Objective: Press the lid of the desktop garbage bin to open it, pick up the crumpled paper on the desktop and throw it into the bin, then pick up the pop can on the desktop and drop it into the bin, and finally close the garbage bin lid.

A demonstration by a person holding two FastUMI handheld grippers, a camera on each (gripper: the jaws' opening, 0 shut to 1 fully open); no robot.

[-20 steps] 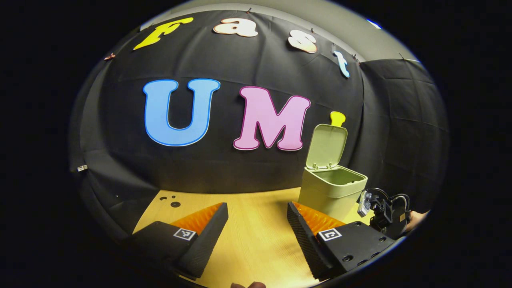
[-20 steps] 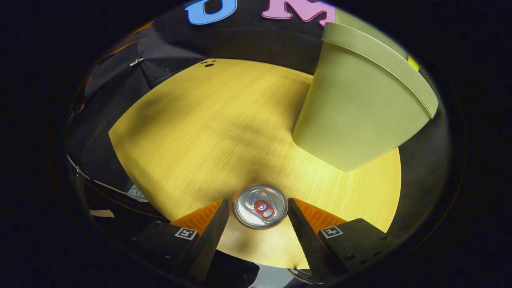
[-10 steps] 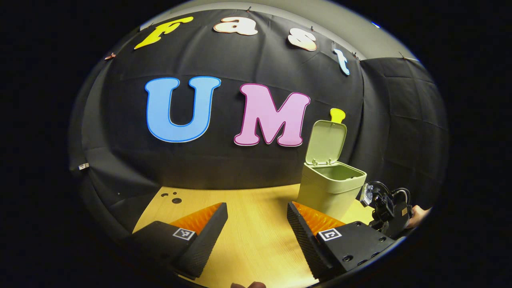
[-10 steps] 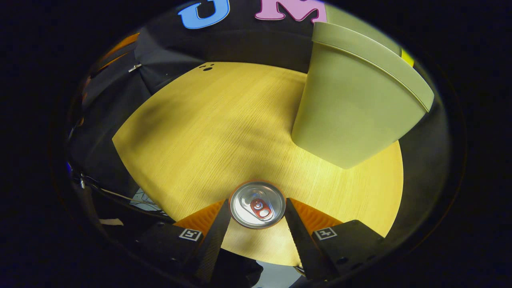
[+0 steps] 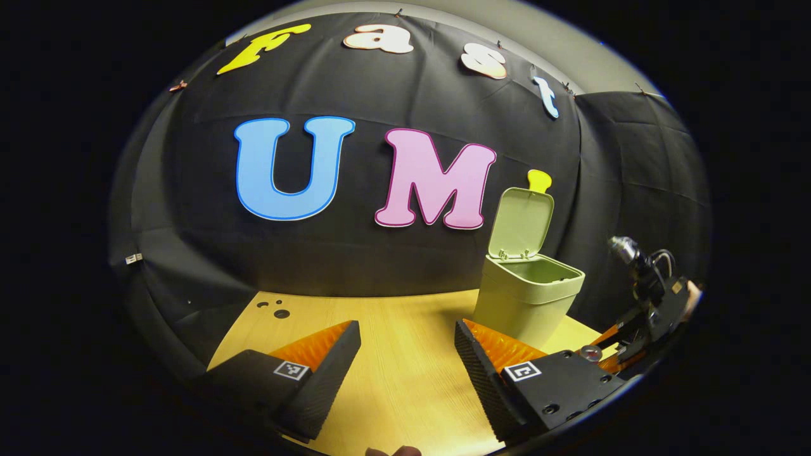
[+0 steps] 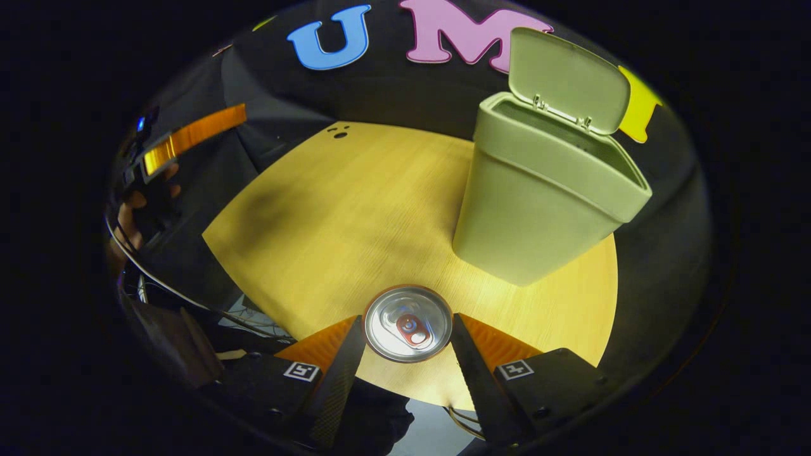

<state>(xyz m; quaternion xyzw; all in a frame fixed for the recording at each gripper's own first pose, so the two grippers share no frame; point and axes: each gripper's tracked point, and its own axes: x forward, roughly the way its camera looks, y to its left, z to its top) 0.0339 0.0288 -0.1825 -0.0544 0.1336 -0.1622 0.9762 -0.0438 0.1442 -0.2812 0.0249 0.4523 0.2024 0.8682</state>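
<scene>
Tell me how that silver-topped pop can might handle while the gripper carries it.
The silver-topped pop can is round and smooth-looking, so it could slip or twist between the right gripper's fingers. Probably thin metal, it may dent under a hard squeeze. Laid sideways, it would likely roll.

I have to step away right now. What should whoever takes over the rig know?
Right gripper: shut on the pop can, held upright above the table.
Left gripper: open, holding nothing, low over the table.
Garbage bin: on the table, lid up.
Crumpled paper: none on the table, so presumably binned.
Left: drop the can in, close the lid.
</scene>
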